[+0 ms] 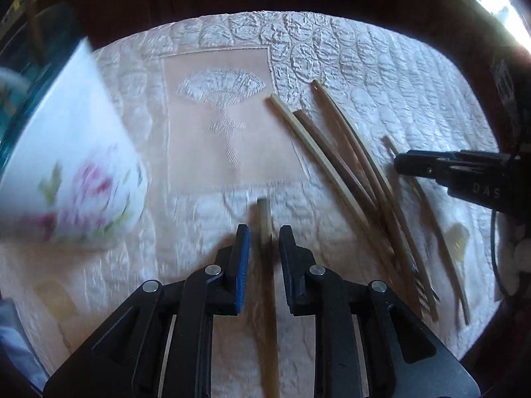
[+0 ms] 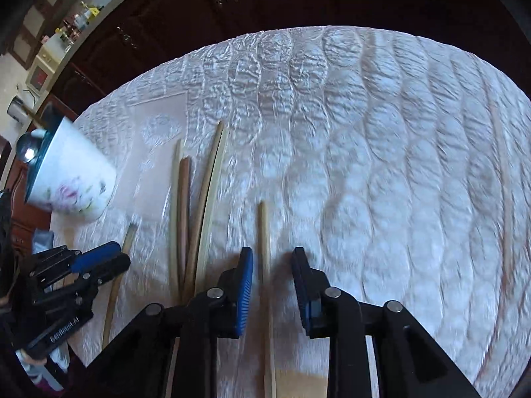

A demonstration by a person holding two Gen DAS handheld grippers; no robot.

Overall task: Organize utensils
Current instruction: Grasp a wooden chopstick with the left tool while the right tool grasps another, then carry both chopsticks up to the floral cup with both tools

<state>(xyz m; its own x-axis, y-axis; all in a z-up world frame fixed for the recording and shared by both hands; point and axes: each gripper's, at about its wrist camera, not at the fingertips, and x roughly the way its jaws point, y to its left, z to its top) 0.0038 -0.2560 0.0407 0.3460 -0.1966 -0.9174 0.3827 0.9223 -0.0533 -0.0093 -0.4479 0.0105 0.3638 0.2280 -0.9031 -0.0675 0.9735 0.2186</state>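
Covering the bench is a quilted, glossy pale cloth (image 2: 348,152) with a smooth embroidered panel (image 1: 229,126); slim wooden chopsticks lie on it; a bundle of four (image 1: 348,169) lies between the grippers; left gripper (image 1: 264,242) stands slightly apart astride one chopstick (image 1: 265,225), pads clear of it; right gripper (image 2: 272,265) likewise astride another chopstick (image 2: 264,242), not clamped; a white flowered cup (image 2: 71,179) with a dark rim stands left of them, a metal spoon (image 2: 28,149) in it.
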